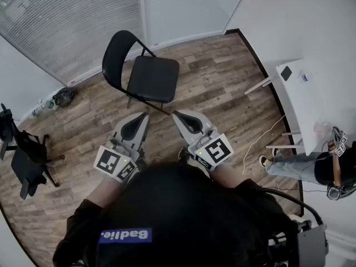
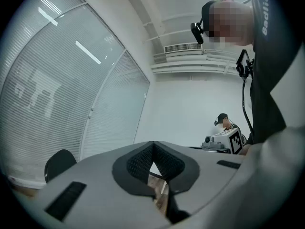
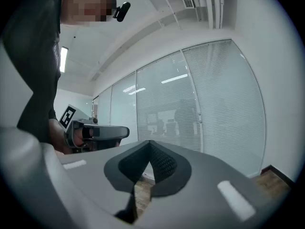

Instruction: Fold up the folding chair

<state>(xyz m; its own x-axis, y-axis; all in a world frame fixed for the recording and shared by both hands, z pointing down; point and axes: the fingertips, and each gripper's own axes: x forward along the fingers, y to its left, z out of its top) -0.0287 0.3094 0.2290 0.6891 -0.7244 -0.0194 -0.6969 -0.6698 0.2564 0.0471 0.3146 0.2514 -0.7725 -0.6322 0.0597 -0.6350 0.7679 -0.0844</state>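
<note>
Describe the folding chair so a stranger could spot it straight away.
Start at the window blinds along the far wall; on the wood floor just before them stands the folding chair, open. Unlike the black chair at left, it has thin tube legs and a rounded back.

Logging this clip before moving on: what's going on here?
A person holds a gripper in each hand, facing a black folding chair that stands open on the wood floor. The left gripper and right gripper are both empty, jaws together, and neither touches the chair. Folding has not begun.
</note>
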